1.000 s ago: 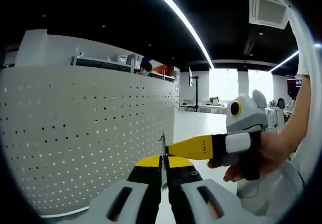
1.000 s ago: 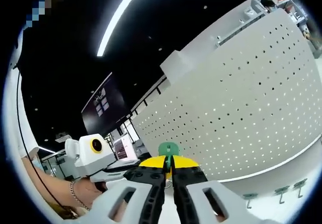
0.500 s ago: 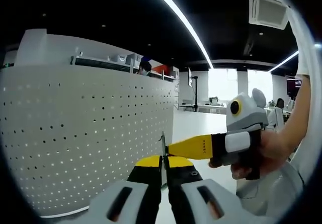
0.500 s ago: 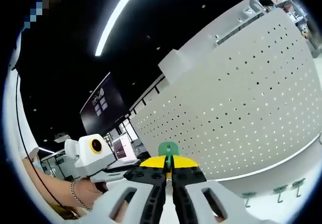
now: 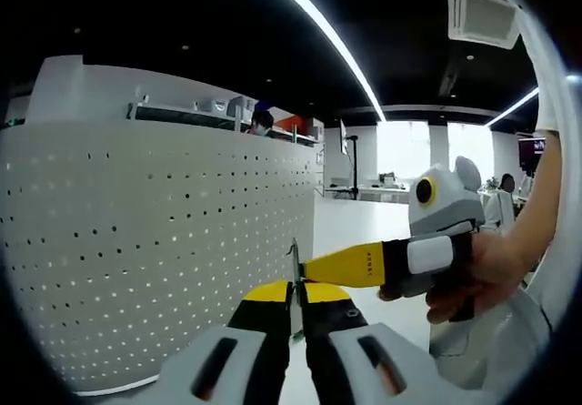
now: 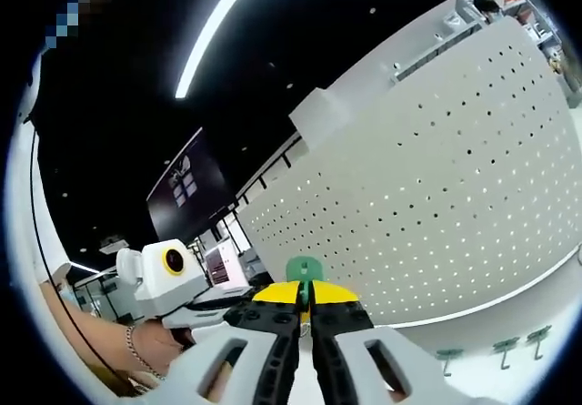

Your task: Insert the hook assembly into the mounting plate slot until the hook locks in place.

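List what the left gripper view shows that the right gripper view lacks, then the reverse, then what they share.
Left gripper view only: a square white ceiling vent, bright windows, and a thin metal piece pinched between the left hand-held gripper.

Right gripper view only: a green plastic hook clamped in the right hand-held gripper, small green hooks lying below the panel, and a dark wall screen.

Both: the curved white perforated panel, a long ceiling light strip, and the other gripper held by a hand.
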### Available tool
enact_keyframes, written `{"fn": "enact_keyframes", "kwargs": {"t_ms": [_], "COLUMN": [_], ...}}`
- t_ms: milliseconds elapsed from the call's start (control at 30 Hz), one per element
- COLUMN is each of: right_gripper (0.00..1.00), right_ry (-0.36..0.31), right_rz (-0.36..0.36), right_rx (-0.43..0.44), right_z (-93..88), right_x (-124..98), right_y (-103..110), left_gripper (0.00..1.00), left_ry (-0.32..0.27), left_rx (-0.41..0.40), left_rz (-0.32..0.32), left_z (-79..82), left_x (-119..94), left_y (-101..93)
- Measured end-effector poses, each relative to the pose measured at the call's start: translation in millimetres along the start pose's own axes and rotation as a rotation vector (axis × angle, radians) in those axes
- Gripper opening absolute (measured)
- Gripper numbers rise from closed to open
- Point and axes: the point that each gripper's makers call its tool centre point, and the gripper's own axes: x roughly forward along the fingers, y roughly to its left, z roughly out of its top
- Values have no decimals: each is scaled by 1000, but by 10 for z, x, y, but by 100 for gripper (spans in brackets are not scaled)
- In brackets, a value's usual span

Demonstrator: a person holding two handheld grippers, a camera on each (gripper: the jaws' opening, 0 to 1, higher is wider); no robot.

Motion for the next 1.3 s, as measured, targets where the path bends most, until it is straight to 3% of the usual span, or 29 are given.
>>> {"fn": "enact_keyframes", "kwargs": {"t_ms": [267, 400, 533, 633, 867, 1167, 1300], "right_gripper": [0, 0, 0, 0, 0, 0, 0], "right_ry": [8, 11, 14, 15, 20, 23, 33], "right_rz": [5, 7, 5, 4, 4, -1, -58], "right_rx": [0, -3, 1, -1, 10, -2, -91], "right_z": [-13, -5, -14, -14, -29, -19, 54], "right_x": [3, 1, -6, -9, -13, -3, -23], "right_y": [4, 10, -3, -5, -8, -3, -82], "left_gripper": [6, 34, 47, 65, 94, 92, 90], "left_ry": [8, 52, 50, 80, 96, 102, 109], "left_rx": [7, 68, 37, 56, 52, 55, 60], "left_rz": [0, 5, 8, 23, 60, 68, 74], "left_z": [-12, -86, -89, -161, -198, -220, -241], "left_x": [-4, 32, 47, 79, 84, 50, 48], "left_y": [6, -19, -19, 0, 58, 72, 83]}}
